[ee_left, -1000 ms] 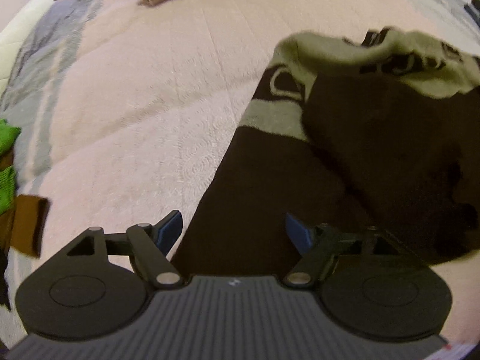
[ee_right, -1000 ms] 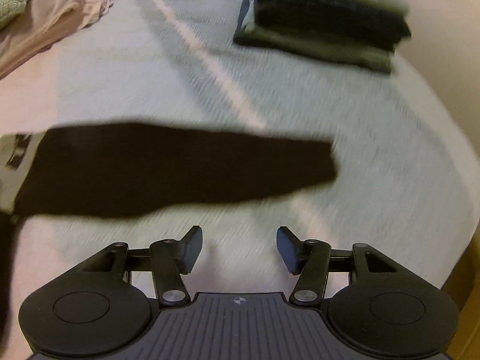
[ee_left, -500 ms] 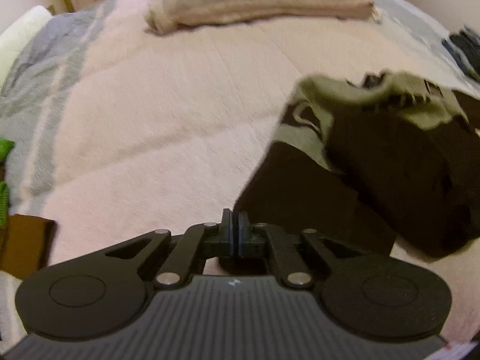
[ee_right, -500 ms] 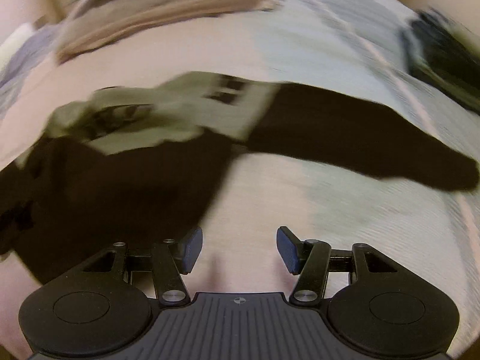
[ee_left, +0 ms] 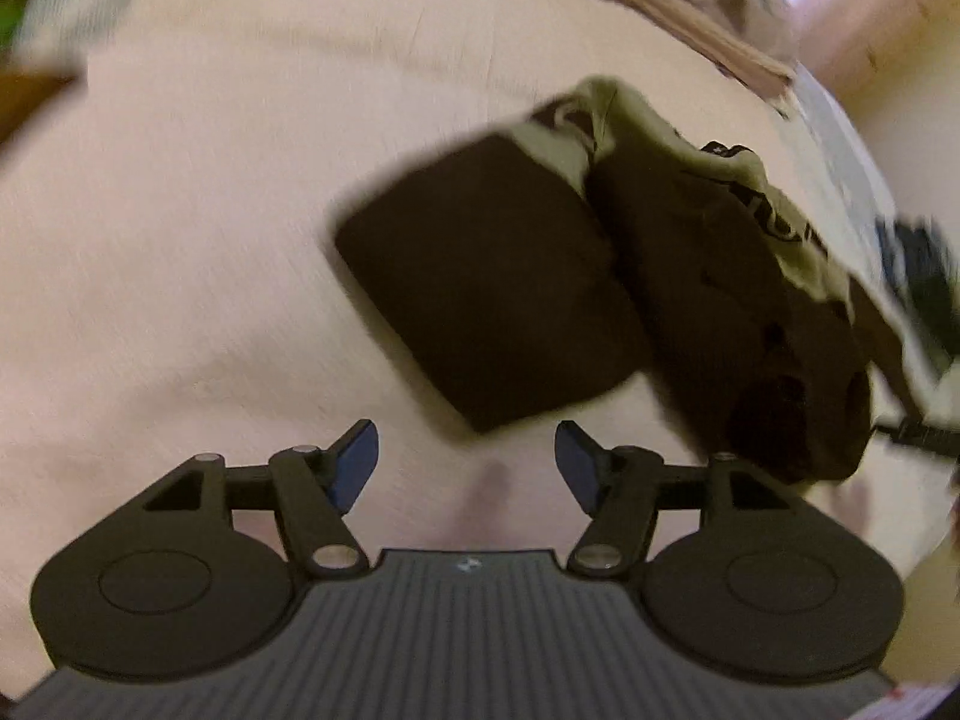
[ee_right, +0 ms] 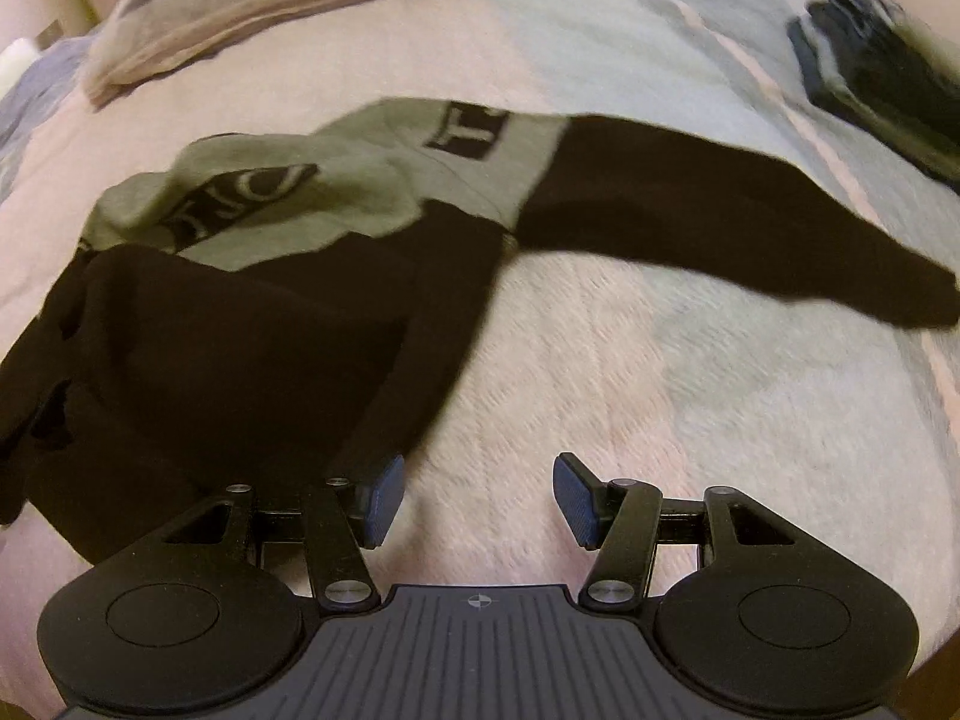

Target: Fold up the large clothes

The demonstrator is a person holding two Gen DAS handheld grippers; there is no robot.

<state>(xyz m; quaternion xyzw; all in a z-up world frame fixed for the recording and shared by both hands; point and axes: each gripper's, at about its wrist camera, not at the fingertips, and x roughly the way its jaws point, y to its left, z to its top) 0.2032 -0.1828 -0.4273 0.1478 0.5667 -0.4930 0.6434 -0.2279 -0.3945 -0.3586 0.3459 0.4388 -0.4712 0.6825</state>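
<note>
My left gripper (ee_left: 467,465) was opening, empty; right gripper (ee_right: 477,501) wide, empty. Risk: loose sleeve (ee_right: 738,222) unfolding the sweater (ee_right: 240,324).

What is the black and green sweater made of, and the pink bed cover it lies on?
The sweater looks like soft, matte knit cloth, maybe cotton fleece: it slumps in thick folds with no shine. The pink bed cover seems a fuzzy, plush blanket, showing short brushed fibres.

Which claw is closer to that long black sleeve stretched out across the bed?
Right. The right claw sits just below the outstretched sleeve. The left claw, jaws opening and empty, is by the folded sleeve instead.
</note>
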